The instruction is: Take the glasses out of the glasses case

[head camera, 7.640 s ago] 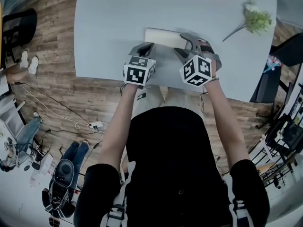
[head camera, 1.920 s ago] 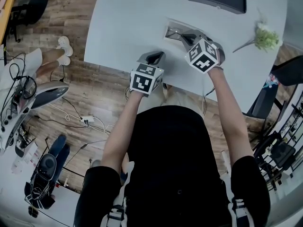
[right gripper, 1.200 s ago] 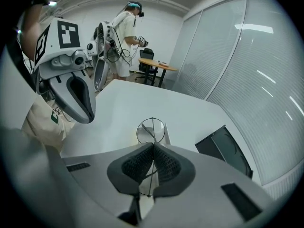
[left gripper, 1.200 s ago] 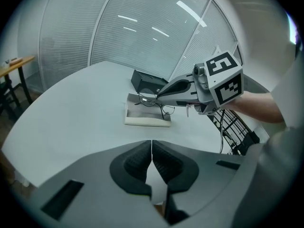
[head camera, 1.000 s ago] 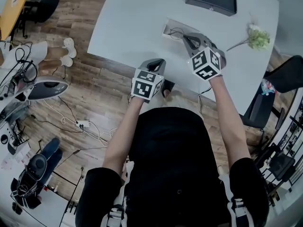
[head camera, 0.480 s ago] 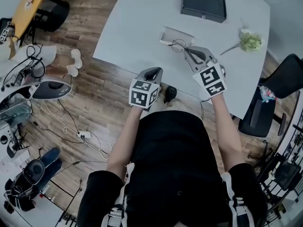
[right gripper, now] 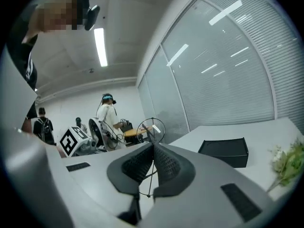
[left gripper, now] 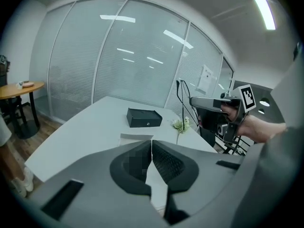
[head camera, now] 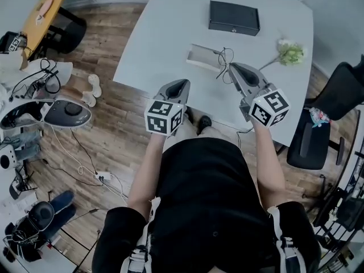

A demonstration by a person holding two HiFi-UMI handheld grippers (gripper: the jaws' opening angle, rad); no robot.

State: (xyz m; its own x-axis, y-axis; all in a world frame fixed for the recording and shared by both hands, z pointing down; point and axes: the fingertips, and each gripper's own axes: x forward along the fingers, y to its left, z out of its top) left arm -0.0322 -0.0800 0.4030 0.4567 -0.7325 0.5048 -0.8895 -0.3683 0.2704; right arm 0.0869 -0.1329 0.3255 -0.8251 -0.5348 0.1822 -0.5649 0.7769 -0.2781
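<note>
The right gripper [head camera: 231, 68] had its jaws pinched shut on the wire-framed glasses [head camera: 223, 57]. It held them in the air just beside the right end of the open glasses case [head camera: 200, 57] on the white worktop [head camera: 165, 33]. The left gripper [head camera: 182, 85] hung at the worktop's near edge, jaws together and empty. A black box [head camera: 234, 17] and a flower sprig [head camera: 290, 53] lay beyond. Only the right gripper view showed a round lens [right gripper: 151, 128] rising past the jaws, and people [right gripper: 107, 113] standing behind.

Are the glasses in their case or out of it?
Out. The right gripper pinches the thin wire glasses up in the air, clear of the open case.
</note>
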